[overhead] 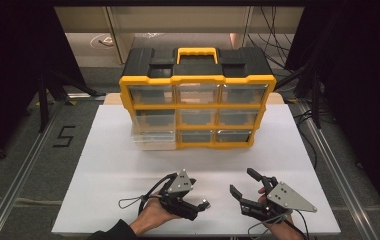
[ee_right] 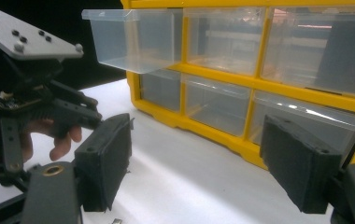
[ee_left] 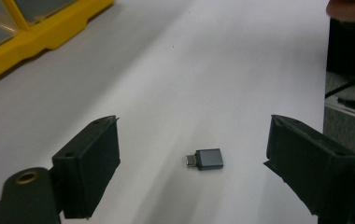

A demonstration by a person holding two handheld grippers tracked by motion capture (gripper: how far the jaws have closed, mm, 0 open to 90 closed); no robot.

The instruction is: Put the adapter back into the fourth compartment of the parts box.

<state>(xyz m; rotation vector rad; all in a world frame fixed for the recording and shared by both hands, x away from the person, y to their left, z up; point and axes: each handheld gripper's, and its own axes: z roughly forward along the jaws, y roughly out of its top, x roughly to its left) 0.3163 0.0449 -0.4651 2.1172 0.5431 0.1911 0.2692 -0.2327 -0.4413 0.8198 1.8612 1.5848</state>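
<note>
A small grey USB adapter point(ee_left: 204, 159) lies flat on the white table point(overhead: 108, 165), between the wide-spread jaws of the left gripper point(ee_left: 192, 163) and touching neither. The right gripper point(overhead: 245, 186), at 3 o'clock of the left one, is also wide and holds nothing. At 12 o'clock stands the yellow drawer cabinet point(overhead: 197, 82), its lower-left clear drawer point(overhead: 153, 139) pulled out.
</note>
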